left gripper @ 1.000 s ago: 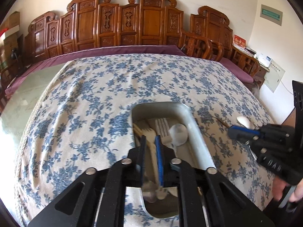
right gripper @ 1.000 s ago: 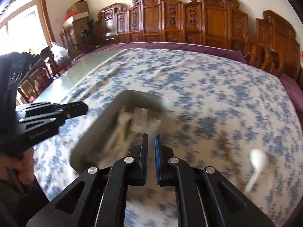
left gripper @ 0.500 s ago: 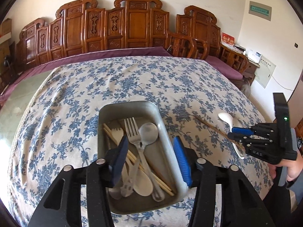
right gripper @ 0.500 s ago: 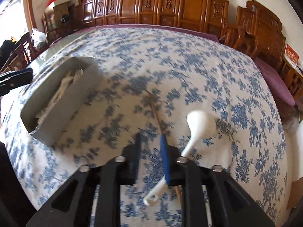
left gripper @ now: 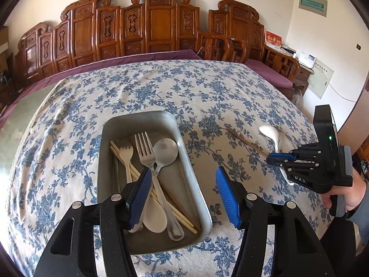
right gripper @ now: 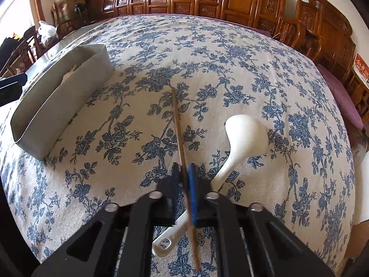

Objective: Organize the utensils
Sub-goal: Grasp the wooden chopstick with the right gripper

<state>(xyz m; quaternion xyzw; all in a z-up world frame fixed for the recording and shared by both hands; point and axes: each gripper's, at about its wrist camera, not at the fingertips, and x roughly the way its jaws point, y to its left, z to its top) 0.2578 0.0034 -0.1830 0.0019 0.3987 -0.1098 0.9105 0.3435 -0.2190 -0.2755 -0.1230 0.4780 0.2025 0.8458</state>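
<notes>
A metal tray (left gripper: 186, 159) on the flowered tablecloth holds a metal fork (left gripper: 145, 152), a metal spoon (left gripper: 165, 149), a white plastic fork, a white spoon and chopsticks. My left gripper (left gripper: 183, 191) is open and empty above the tray's near right edge. A brown chopstick (right gripper: 177, 124) and a white spoon (right gripper: 244, 133) lie on the cloth right of the tray (right gripper: 57, 97). My right gripper (right gripper: 185, 180) is shut on the chopstick's near part, low on the cloth; the spoon's handle passes under it. The right gripper (left gripper: 274, 158) also shows in the left wrist view.
The tablecloth (left gripper: 161, 87) covers a large table. Carved wooden chairs (left gripper: 159, 23) line the far side, with more at the right (right gripper: 322, 34). The table's right edge (right gripper: 352, 161) drops off close to the white spoon.
My left gripper has opened over the tray and drawn back. My right gripper has swung right from the tray to the chopstick, lowered, and closed on it.
</notes>
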